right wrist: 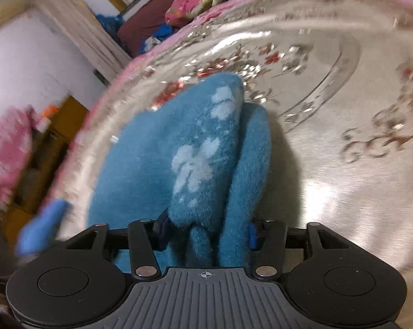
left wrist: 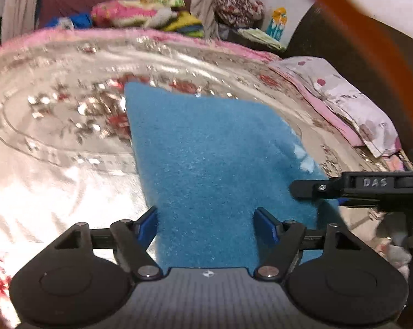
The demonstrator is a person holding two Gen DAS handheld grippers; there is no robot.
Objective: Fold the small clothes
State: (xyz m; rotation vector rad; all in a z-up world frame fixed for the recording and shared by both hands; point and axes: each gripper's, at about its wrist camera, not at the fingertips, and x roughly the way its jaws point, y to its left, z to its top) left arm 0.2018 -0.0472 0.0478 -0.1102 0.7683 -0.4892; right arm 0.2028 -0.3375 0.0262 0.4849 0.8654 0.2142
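Right tool (right wrist: 206, 229) clamped on bunched blue fleece (right wrist: 195, 148), which runs ahead of it. Left tool (left wrist: 205, 220) agape, fleece flat between its pads, ungripped (soft, light, floppy). Take it at corners or edges

Shiny floral bed cover (left wrist: 55, 164) w/ blue fleece garment (left wrist: 206, 150), folded clothes (left wrist: 351, 109)

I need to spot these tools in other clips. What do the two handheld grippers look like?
Both match. The left gripper and right gripper have black linkage arms with silver pivot screws, round black side housings, a grey ribbed centre plate with a small crosshair mark, and blue finger pads. The right gripper's side reads DAS in the left view.
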